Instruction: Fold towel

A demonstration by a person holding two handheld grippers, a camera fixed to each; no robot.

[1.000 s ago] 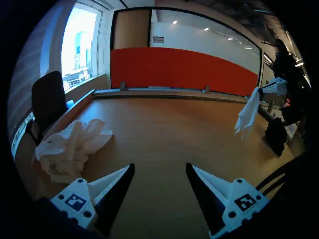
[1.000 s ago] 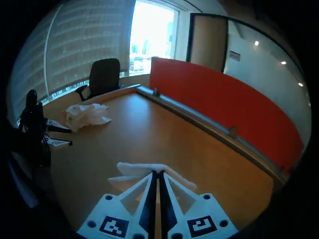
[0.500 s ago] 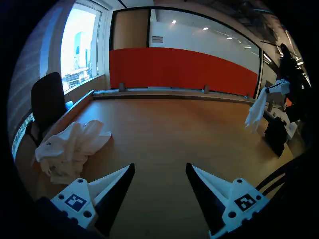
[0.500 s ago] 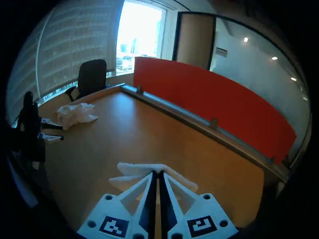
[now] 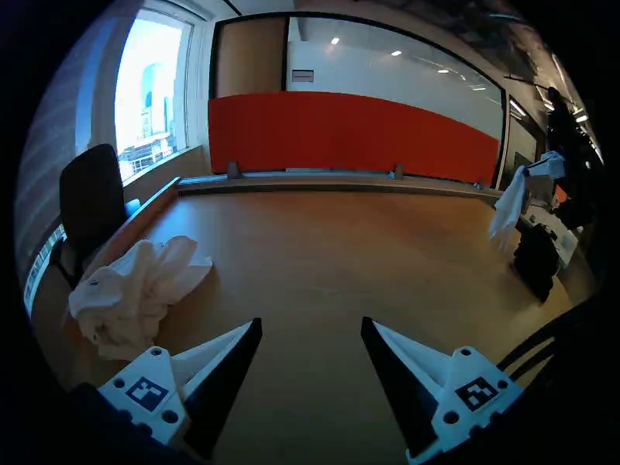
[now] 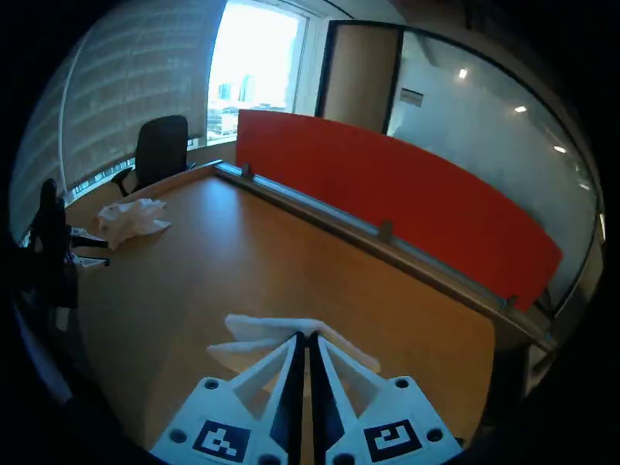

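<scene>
- In the left gripper view, your left gripper (image 5: pixel 310 322) sits low over the table (image 5: pixel 333 248), pointing at the red partition (image 5: pixel 349 136). Its jaws are spread wide, with bare wood between them and nothing held.
- A heap of white cloth (image 5: pixel 132 291) lies crumpled on the table. It is on the window end of the partition, well back from it and just beside the left-hand jaw.
- A black chair (image 5: pixel 93 198) stands behind the heap, and the bright window (image 5: pixel 147 108) is by the partition's left end.
- Past the partition's other end, your right gripper (image 5: pixel 535 167) is held up in the air. The towel (image 5: pixel 510 209) hangs down limp from it, clear of the table.
- A dark object (image 5: pixel 535 263) sits below the hanging towel at the table's edge. You cannot tell what it is.
- In the right gripper view, your right gripper (image 6: pixel 306 337) has its jaws pressed together with only a thin slit between them. They are pinching the towel (image 6: pixel 263 327), whose white folds fan out just ahead of the tips.
- The red partition (image 6: pixel 403 194) runs slantwise along the far edge of the table.
- The heap of white cloth (image 6: pixel 128 218) lies well away from the partition, towards the chair.
- Near the heap, at the table's edge farthest from the partition, you can see the left gripper (image 6: pixel 99 252) in a dark-clad hand (image 6: pixel 48 248). It is small at this range, with its two white fingers apart.
</scene>
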